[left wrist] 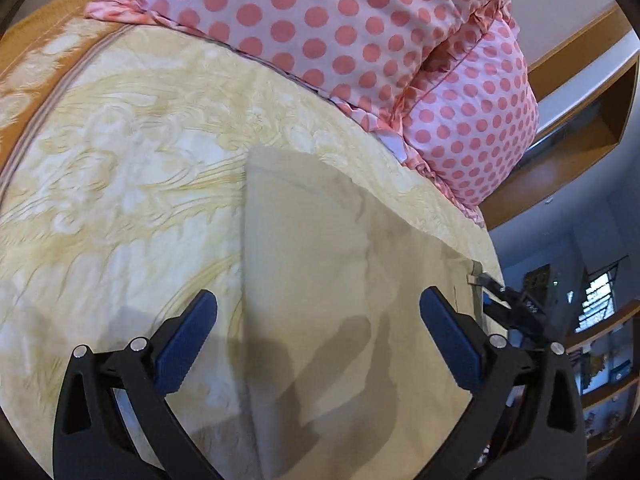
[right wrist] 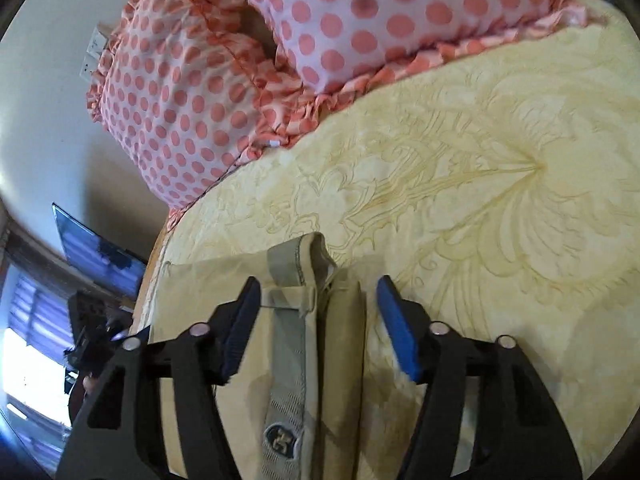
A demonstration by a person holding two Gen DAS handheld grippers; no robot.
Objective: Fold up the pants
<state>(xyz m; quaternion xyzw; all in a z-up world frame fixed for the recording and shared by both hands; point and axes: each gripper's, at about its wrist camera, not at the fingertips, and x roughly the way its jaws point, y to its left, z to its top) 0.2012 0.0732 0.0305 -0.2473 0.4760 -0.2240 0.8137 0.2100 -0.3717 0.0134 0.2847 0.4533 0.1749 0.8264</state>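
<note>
Beige pants (left wrist: 320, 280) lie flat on a cream patterned bedspread (left wrist: 120, 180). In the left wrist view my left gripper (left wrist: 318, 312) is open just above the cloth, its blue pads on either side of the pants' folded edge. In the right wrist view the waistband end (right wrist: 304, 280) shows, with a grey inner lining and a dark label (right wrist: 280, 438). My right gripper (right wrist: 316, 300) is open, its jaws astride the waistband and holding nothing. The other gripper (left wrist: 516, 312) shows at the right edge of the left wrist view.
Two pink polka-dot pillows (left wrist: 360, 40) with frilled edges lie at the head of the bed, also in the right wrist view (right wrist: 192, 92). A wooden headboard and shelves (left wrist: 580, 92) stand beyond. The bed's edge (right wrist: 154, 280) runs close to the pants.
</note>
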